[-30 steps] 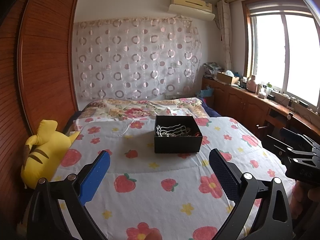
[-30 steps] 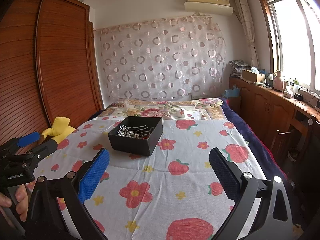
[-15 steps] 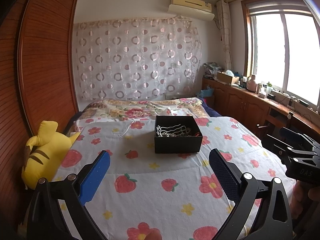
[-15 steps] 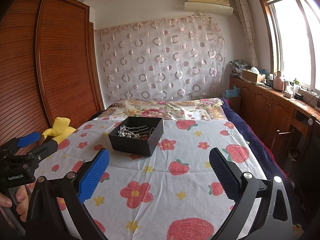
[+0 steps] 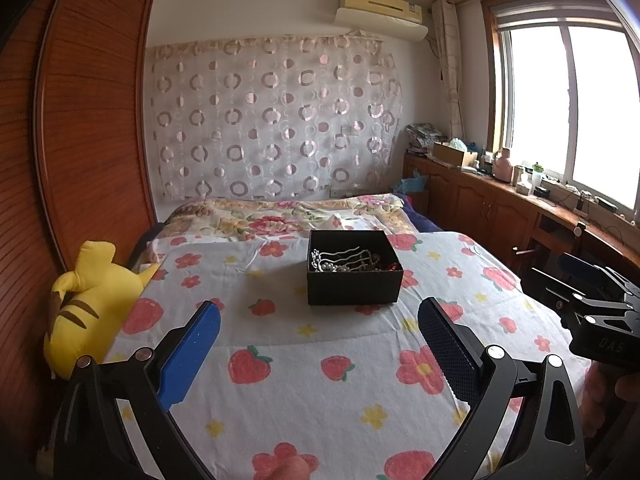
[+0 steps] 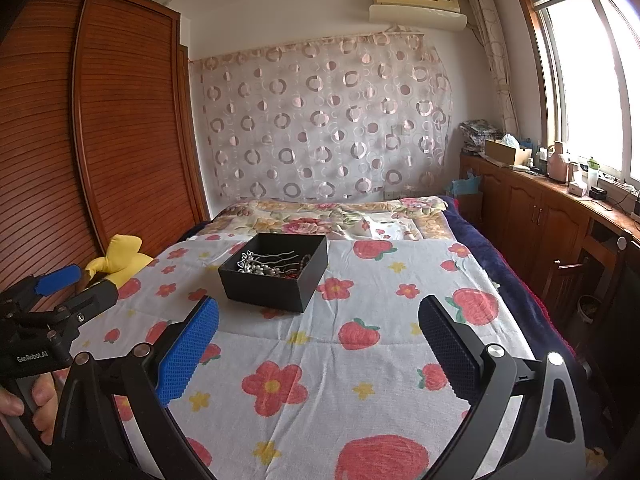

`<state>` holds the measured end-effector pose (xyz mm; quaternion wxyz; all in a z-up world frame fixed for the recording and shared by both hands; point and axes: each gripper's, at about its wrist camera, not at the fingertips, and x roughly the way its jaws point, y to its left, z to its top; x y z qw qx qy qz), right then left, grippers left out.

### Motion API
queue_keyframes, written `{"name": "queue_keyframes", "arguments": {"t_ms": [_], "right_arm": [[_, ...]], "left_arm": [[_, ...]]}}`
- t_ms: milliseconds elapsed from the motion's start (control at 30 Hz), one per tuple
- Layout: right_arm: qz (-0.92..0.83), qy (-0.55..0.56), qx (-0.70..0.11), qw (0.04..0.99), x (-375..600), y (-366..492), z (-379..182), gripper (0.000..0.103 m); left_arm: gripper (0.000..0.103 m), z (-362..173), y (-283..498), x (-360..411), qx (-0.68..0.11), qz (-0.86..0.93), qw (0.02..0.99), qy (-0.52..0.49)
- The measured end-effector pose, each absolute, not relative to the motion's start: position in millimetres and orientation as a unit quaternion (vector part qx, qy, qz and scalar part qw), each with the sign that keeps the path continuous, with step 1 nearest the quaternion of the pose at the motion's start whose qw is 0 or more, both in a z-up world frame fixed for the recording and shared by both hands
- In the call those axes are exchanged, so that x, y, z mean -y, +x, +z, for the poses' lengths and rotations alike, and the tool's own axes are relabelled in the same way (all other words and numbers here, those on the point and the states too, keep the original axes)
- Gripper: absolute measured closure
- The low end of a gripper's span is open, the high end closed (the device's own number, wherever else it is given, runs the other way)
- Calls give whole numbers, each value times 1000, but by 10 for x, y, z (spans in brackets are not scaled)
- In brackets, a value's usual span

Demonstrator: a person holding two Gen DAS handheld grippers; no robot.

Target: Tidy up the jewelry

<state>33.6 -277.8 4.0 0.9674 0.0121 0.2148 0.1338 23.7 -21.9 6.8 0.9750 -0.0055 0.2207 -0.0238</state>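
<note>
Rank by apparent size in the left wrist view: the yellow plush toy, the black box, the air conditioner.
1. yellow plush toy, though nearness to the camera enlarges it.
2. black box and air conditioner look about alike.

Both tongs are held level, side by side and apart, pointing forward. The left tongs [image 5: 319, 342] gape wide with nothing between the pads; the right tongs [image 6: 319, 342] likewise. A hand [image 6: 28, 404] grips the left tongs' handle.

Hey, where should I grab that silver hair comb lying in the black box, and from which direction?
Probably from above: the box opens upward. Grip the silver comb across its beaded end at the left, with the prongs trailing right. The open left claw faces it squarely.
</note>
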Motion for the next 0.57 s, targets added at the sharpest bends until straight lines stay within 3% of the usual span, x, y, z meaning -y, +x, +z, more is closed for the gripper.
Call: {"name": "queue_keyframes", "arguments": {"t_ms": [567], "right_arm": [[133, 13, -216, 967, 2751, 344, 32, 2]], "left_arm": [[7, 58, 256, 151, -230, -25, 973, -8]]}}
